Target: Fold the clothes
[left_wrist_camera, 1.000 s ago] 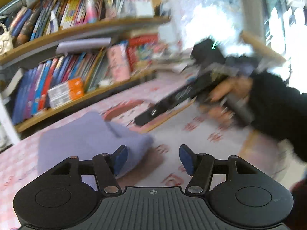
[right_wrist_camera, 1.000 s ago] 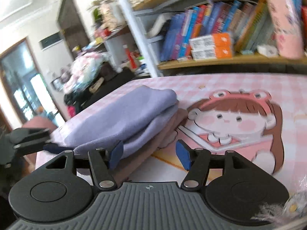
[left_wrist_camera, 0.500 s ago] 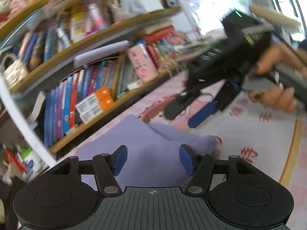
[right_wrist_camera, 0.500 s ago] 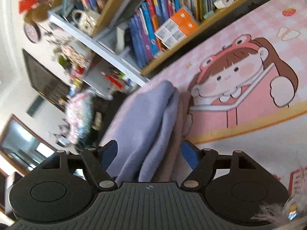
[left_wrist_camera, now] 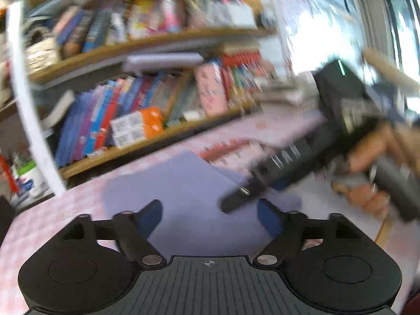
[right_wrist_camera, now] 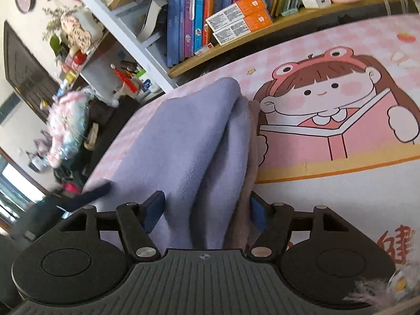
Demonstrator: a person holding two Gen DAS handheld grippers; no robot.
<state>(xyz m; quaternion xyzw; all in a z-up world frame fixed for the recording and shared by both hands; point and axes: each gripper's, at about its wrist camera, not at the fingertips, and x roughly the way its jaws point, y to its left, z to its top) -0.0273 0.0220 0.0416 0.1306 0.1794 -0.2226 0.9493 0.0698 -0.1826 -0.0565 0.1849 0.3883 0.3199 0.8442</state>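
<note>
A folded lavender cloth [right_wrist_camera: 189, 136] lies on the pink cartoon-print table [right_wrist_camera: 341, 183]

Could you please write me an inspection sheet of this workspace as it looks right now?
Surface: table under a pink checked cartoon mat; the part in view holds only the garments.
Job's things: folded purple garment lying on a folded pinkish-brown garment, whose edge shows along its right side.
Clutter: nothing seen on the mat.
Grippers: right tongs open, straddling the stack's near end, pads apart from the cloth sides as far as visible; left tongs open over the purple garment, view blurred.
Cables: nothing seen.
Surroundings: wooden bookshelf with books and orange boxes behind the table; crowded shelves at far left.
</note>
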